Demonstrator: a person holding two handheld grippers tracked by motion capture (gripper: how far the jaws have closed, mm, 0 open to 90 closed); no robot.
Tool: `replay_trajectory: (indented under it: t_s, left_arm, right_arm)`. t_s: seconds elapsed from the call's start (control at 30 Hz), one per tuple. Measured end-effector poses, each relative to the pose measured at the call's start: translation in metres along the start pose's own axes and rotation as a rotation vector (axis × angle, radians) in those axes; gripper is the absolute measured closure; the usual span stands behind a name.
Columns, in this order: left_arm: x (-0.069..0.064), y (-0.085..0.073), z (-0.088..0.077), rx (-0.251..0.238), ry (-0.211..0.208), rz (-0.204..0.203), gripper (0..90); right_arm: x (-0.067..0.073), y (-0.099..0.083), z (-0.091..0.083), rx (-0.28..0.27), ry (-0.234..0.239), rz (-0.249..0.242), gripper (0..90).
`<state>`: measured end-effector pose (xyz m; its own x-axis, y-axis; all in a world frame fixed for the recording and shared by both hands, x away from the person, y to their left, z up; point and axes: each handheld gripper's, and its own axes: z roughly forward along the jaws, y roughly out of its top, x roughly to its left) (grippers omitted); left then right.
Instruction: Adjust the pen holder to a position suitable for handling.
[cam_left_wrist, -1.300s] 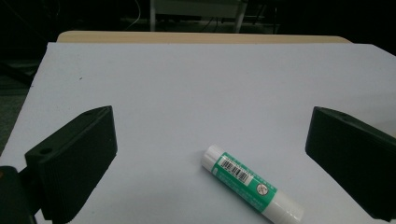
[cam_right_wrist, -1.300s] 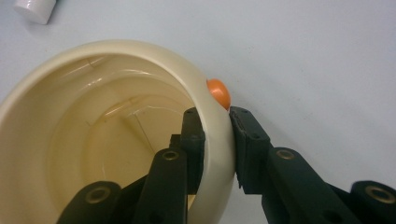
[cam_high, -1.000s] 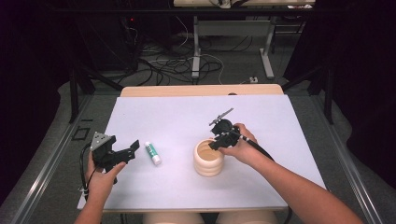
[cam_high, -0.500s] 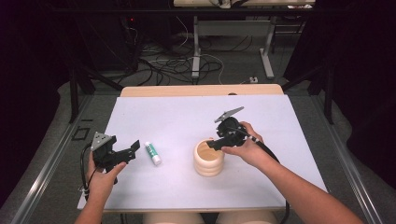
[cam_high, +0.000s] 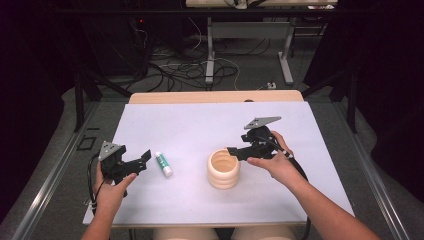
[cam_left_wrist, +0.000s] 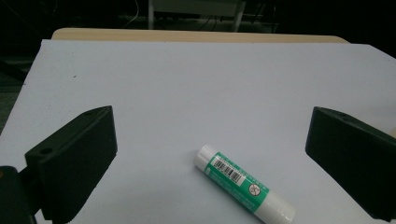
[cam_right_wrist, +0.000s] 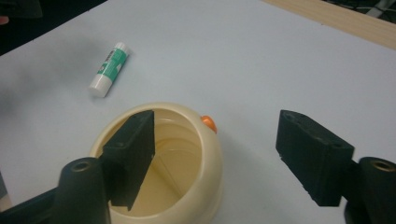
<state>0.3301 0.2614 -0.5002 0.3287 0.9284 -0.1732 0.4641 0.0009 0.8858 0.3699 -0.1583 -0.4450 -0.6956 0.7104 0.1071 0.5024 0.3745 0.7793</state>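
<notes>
Just above the cream ribbed cup (cam_high: 223, 169), the right gripper (cam_high: 235, 151) hangs at the cup's right rim, held in the person's right hand (cam_high: 274, 162) with its grey plate on top and its cable trailing back along the forearm. Its jaws have just been opening and now stand well apart with nothing between the pads; in the right gripper view one jaw shows over the cup's (cam_right_wrist: 161, 161) mouth and the other over bare table to the side, neither pressing on the wall. The cup stands upright on the white table (cam_high: 200, 125), a little right of the middle, and its inside looks pale and smooth. A small orange thing (cam_right_wrist: 208, 123) shows at the far rim of the cup in the right gripper view; what it is cannot be told. The glue stick (cam_high: 163, 164) lies flat on the table well to the left of the cup, white with a green label, its length running away from the person. The left gripper (cam_high: 145, 156) is held low at the table's left edge in the left hand (cam_high: 111, 192), its tips pointing toward the stick and near it but not touching. In the left gripper view its jaws stand wide apart, empty, with the stick (cam_left_wrist: 243, 182) lying on the table between and beyond them, its barcode facing up.
</notes>
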Motion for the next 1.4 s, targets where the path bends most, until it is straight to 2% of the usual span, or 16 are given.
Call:
replay_trajectory:
  t_s: [0.07, 0.23, 0.3, 0.37, 0.53, 0.7, 0.9, 0.97, 1.07, 1.3, 1.4]
  left_arm:
    - [0.0, 0.0, 0.0, 0.005, -0.001, 0.0, 2.1]
    - [0.0, 0.0, 0.0, 0.002, -0.002, -0.005, 2.1]
    - [0.0, 0.0, 0.0, 0.001, -0.005, -0.006, 2.1]
    - [0.0, 0.0, 0.0, -0.001, -0.007, -0.006, 2.0]
    - [0.001, 0.0, 0.0, 0.002, -0.005, -0.005, 2.1]
    - [0.002, 0.0, -0.001, -0.005, -0.004, -0.007, 2.1]
    - [0.002, 0.0, -0.001, -0.004, -0.004, -0.009, 1.9]
    - [0.002, 0.0, -0.002, -0.005, -0.006, -0.011, 1.5]
    - [0.003, 0.0, -0.002, -0.015, -0.005, -0.018, 1.1]
    - [0.003, 0.0, -0.002, -0.016, -0.003, -0.013, 0.7]
    - [0.004, 0.0, -0.003, -0.014, -0.001, -0.011, 0.7]
  right_arm:
    - [-0.004, -0.002, -0.004, -0.021, -0.021, 0.015, 23.3]
    - [-0.006, 0.0, -0.008, -0.043, -0.035, 0.048, 17.7]
    - [-0.005, 0.001, -0.008, -0.043, -0.041, 0.05, 17.6]
    - [-0.001, 0.006, -0.008, -0.026, -0.072, 0.02, 15.1]
    - [0.005, 0.011, -0.005, -0.033, -0.076, 0.027, 14.5]
    - [0.018, 0.021, 0.003, -0.048, -0.068, 0.009, 8.7]
    - [0.033, 0.03, 0.013, -0.038, -0.066, -0.016, 5.5]
    - [0.042, 0.034, 0.02, -0.037, -0.062, -0.02, 3.0]
    - [0.05, 0.039, 0.026, -0.026, -0.049, -0.025, 2.8]
    - [0.069, 0.045, 0.045, -0.005, -0.056, -0.055, 7.0]
    - [0.081, 0.049, 0.06, 0.012, -0.051, -0.066, 8.8]
